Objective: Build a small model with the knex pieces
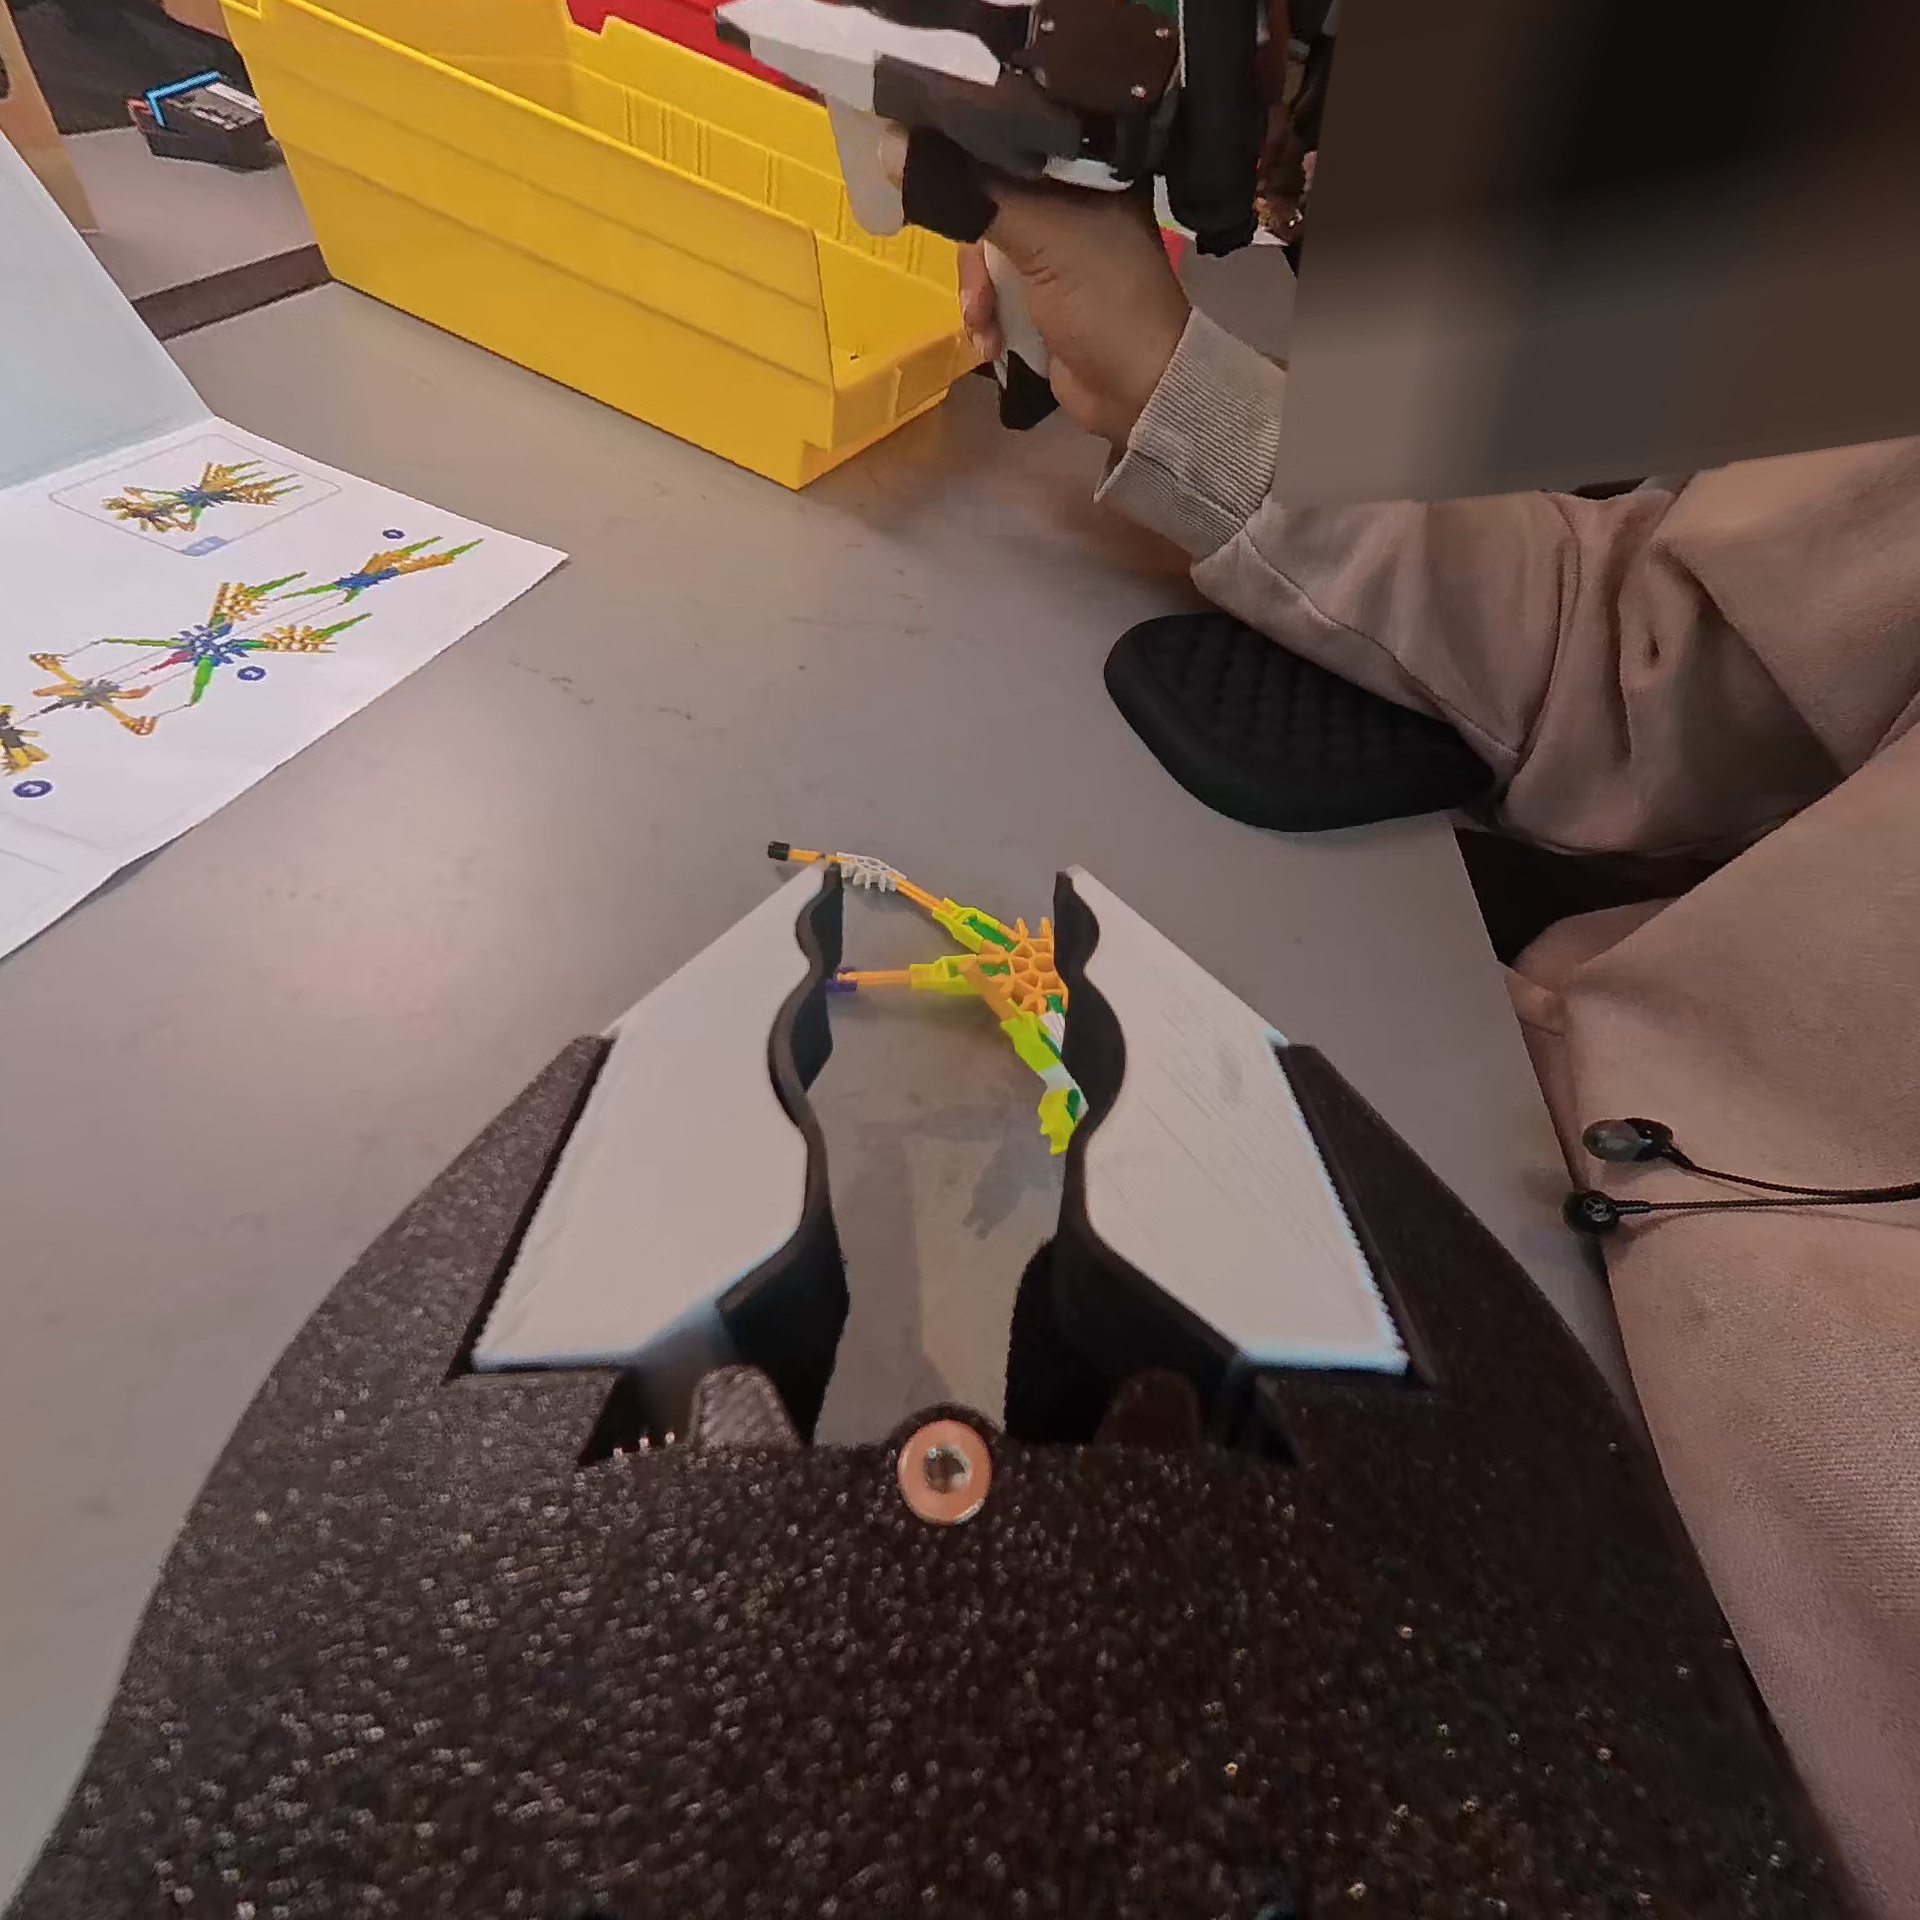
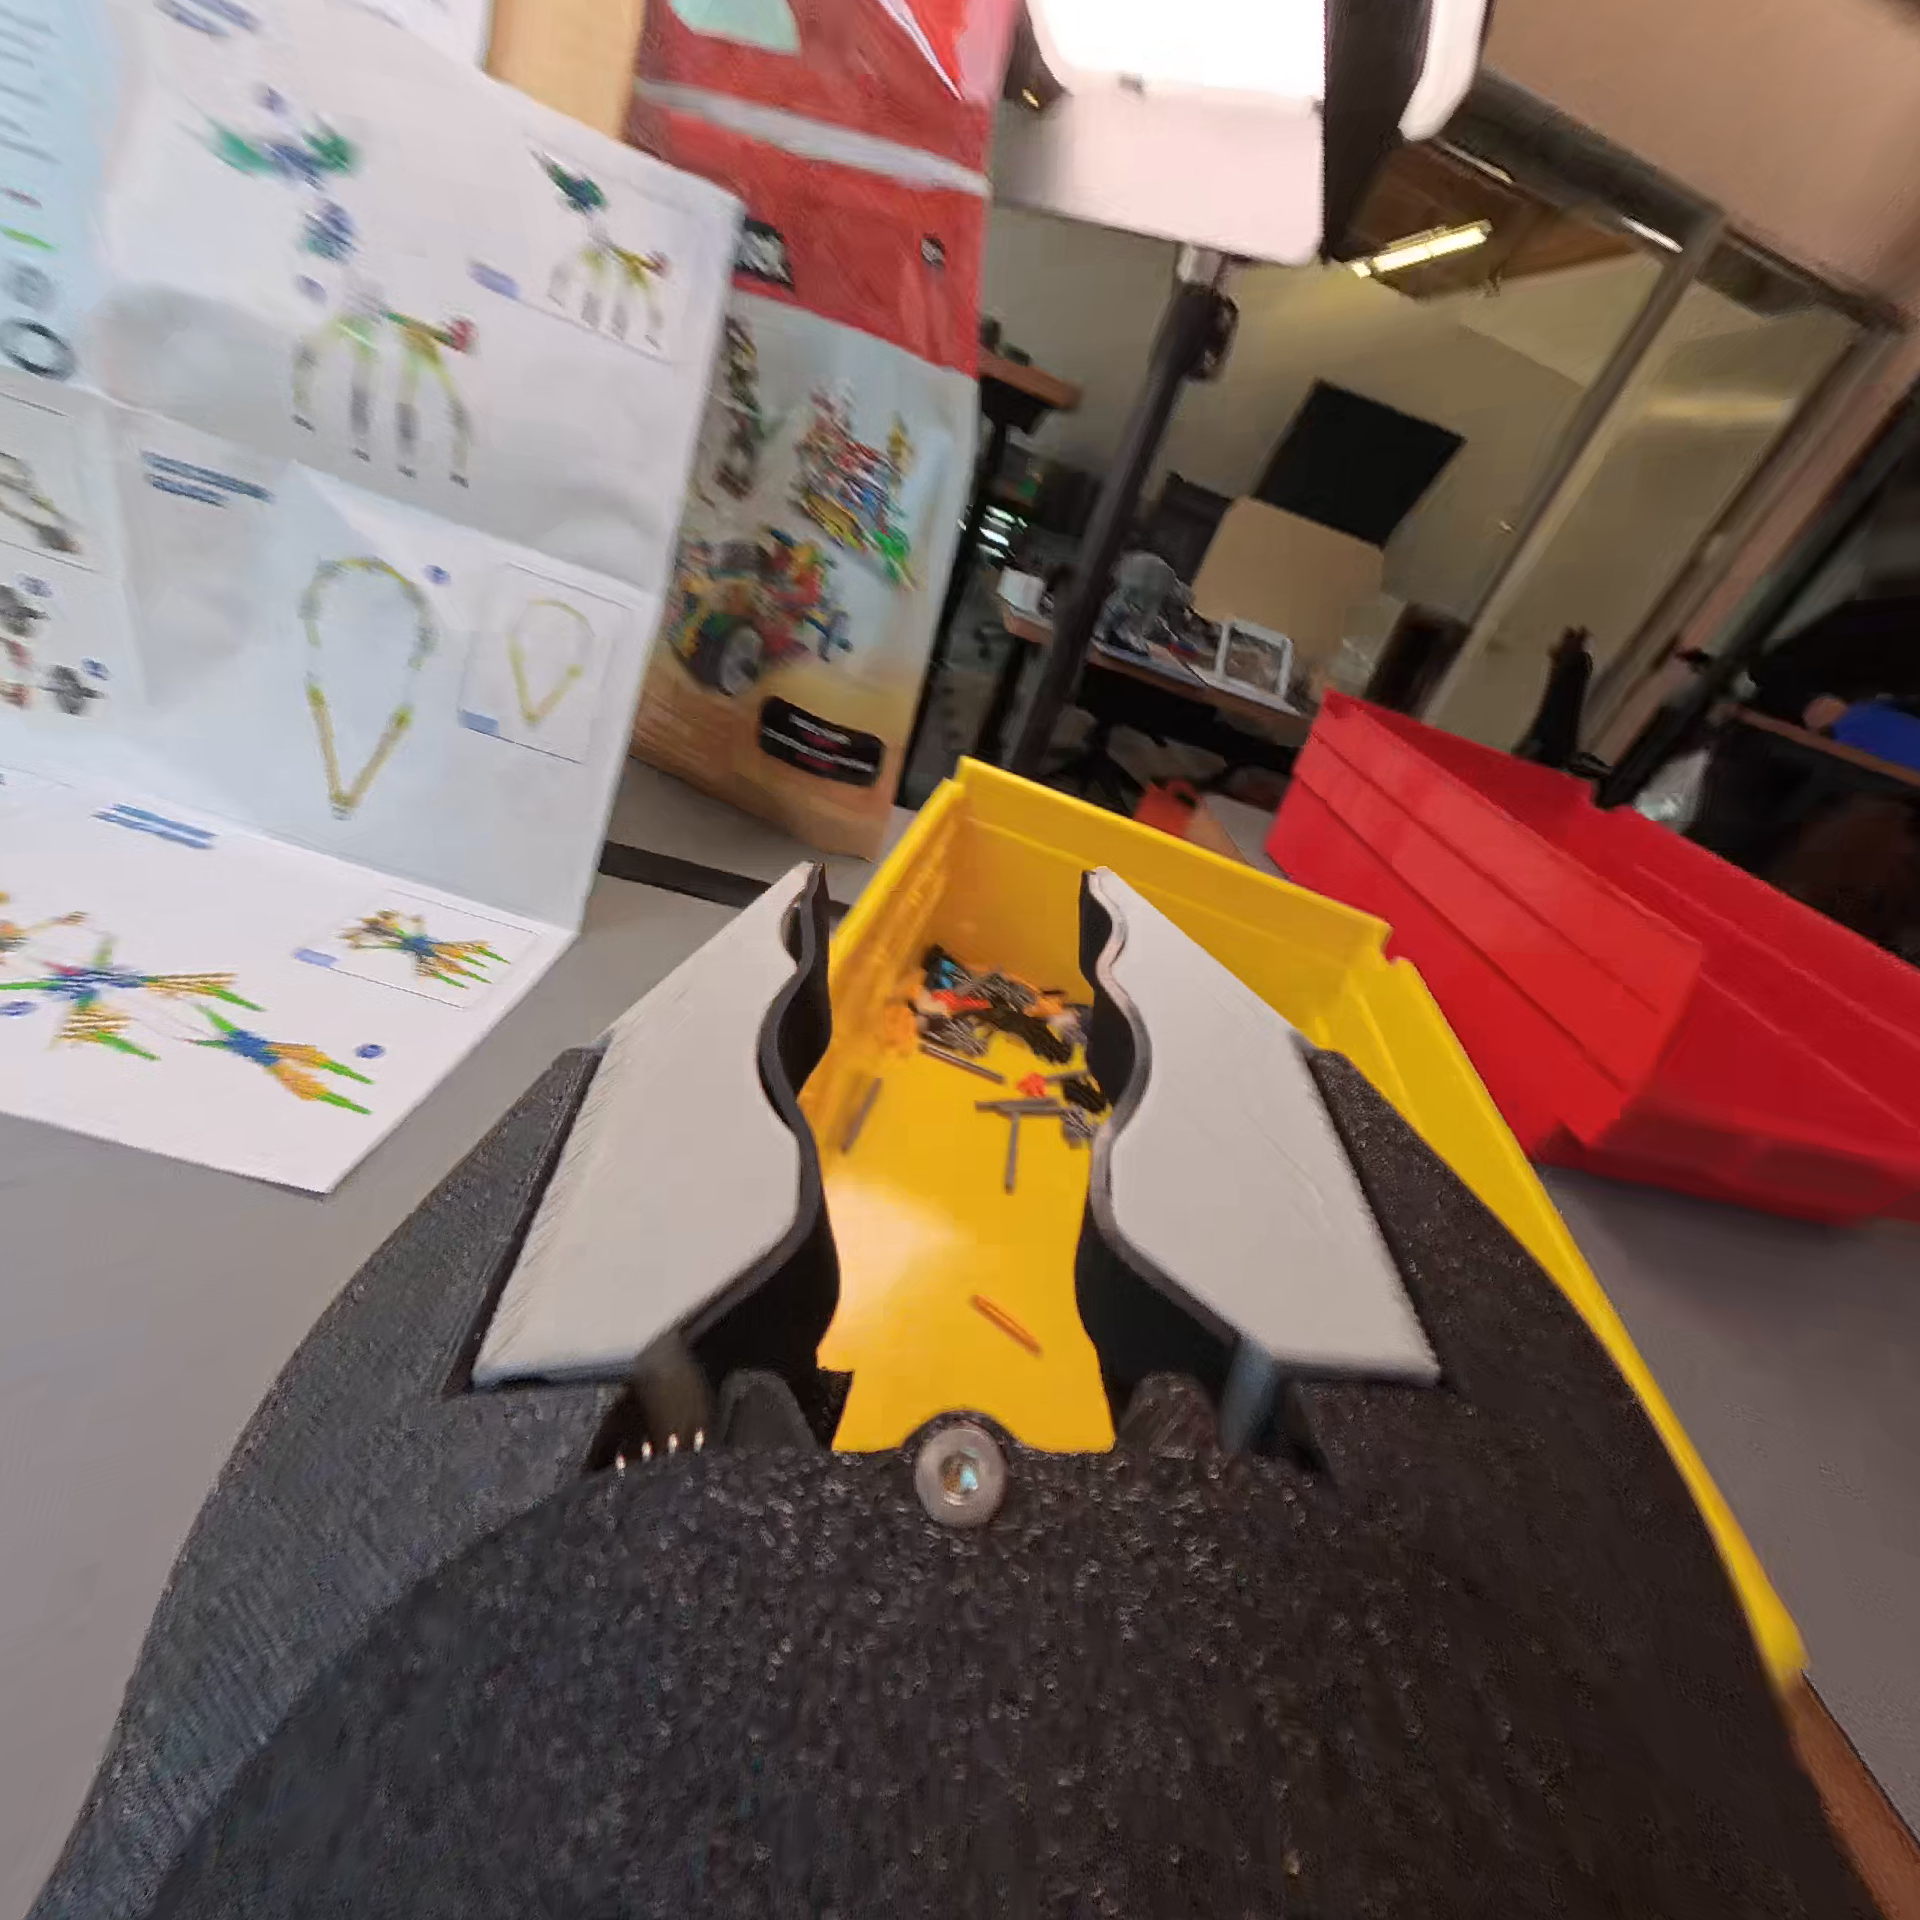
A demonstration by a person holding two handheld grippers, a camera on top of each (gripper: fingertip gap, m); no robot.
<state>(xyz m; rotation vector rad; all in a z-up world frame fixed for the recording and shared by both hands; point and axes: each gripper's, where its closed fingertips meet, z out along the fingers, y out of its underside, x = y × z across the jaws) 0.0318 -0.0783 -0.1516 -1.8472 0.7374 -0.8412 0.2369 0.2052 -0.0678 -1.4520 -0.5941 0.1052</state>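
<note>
Left gripper (image 1: pixel 940 883) jaws apart, nothing clamped; small rod-and-connector model (image 1: pixel 971 961) lay on counter (image 1: pixel 520 935) between jaw tips, partly assembled, far short of figures on sheet (image 1: pixel 187 644). Right gripper (image 2: pixel 951 883) jaws apart, empty, held over yellow bin (image 2: pixel 1330 935); loose parts (image 2: pixel 997 1023) seen between jaws.

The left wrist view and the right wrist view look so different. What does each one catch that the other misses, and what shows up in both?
Only the left wrist view shows the small orange and green toy piece lying between the open left gripper, the black pad and a person's sleeve.

Only the right wrist view shows the loose parts inside the bin, the red bin and the toy box, past the open right gripper.

Both show the yellow bin, the instruction sheet and the grey table.
</note>
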